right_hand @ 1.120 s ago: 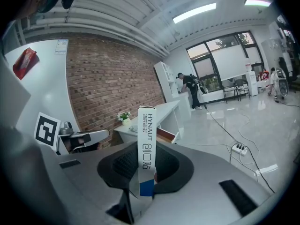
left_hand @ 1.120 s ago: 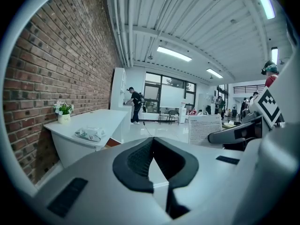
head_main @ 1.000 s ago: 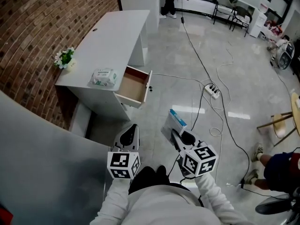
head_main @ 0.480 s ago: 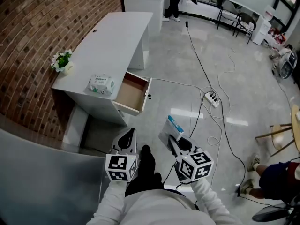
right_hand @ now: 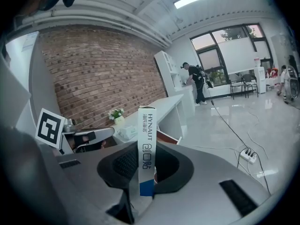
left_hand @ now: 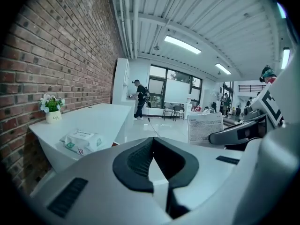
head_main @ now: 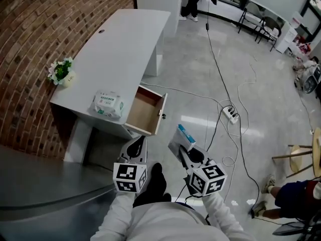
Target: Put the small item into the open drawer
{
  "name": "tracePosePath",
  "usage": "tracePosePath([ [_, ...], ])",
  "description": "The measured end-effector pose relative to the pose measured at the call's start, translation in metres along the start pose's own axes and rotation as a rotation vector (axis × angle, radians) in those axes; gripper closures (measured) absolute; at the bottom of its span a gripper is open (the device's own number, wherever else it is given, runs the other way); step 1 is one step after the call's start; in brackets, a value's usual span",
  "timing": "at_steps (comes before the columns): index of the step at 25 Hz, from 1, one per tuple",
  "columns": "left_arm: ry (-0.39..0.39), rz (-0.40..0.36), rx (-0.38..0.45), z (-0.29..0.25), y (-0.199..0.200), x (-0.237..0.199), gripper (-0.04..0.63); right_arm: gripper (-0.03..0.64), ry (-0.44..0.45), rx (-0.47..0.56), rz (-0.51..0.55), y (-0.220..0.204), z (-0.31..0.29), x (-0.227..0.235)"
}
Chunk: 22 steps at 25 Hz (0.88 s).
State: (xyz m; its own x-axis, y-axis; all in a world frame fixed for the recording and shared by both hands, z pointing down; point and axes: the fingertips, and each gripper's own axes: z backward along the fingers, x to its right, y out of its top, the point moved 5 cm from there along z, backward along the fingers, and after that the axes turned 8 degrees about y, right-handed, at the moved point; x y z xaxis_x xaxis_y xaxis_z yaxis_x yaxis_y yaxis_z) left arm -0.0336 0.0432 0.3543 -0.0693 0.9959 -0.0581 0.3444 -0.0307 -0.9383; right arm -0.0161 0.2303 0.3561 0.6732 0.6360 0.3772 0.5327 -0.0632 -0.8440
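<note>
As drawer (head_main: 145, 109) stands open, small box (right_hand: 146, 144) clamped in right claw (right_hand: 146, 168).

Desk (head_main: 125, 44), open drawer (head_main: 145, 109), wipes pack (head_main: 108, 104), power strip (head_main: 230, 115): each shifted lower in the head view; drawer now nearer left gripper (head_main: 137, 143) and right gripper (head_main: 183, 153).

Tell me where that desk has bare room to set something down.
The long white desk top is bare beyond the potted flowers and the white wipes pack; the open wooden drawer looks empty. Crowded only at that near end.
</note>
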Motion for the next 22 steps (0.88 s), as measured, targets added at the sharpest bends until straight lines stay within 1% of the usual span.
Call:
tracePosePath([
  [6, 0.0, 0.004, 0.008, -0.051, 0.017, -0.032, 0.578, 0.521, 0.006, -0.024, 0.0, 0.028, -0.053, 0.016],
  [10, 0.006, 0.018, 0.004, -0.074, 0.022, -0.051, 0.578, 0.52, 0.005, -0.042, -0.007, 0.039, -0.08, 0.024],
  [16, 0.02, 0.088, 0.002, -0.092, 0.028, -0.07, 0.578, 0.52, 0.032, -0.08, 0.008, 0.048, -0.109, 0.026],
  [22, 0.03, 0.101, 0.013, -0.097, 0.031, -0.075, 0.578, 0.522, 0.067, -0.109, 0.038, 0.055, -0.125, 0.026],
])
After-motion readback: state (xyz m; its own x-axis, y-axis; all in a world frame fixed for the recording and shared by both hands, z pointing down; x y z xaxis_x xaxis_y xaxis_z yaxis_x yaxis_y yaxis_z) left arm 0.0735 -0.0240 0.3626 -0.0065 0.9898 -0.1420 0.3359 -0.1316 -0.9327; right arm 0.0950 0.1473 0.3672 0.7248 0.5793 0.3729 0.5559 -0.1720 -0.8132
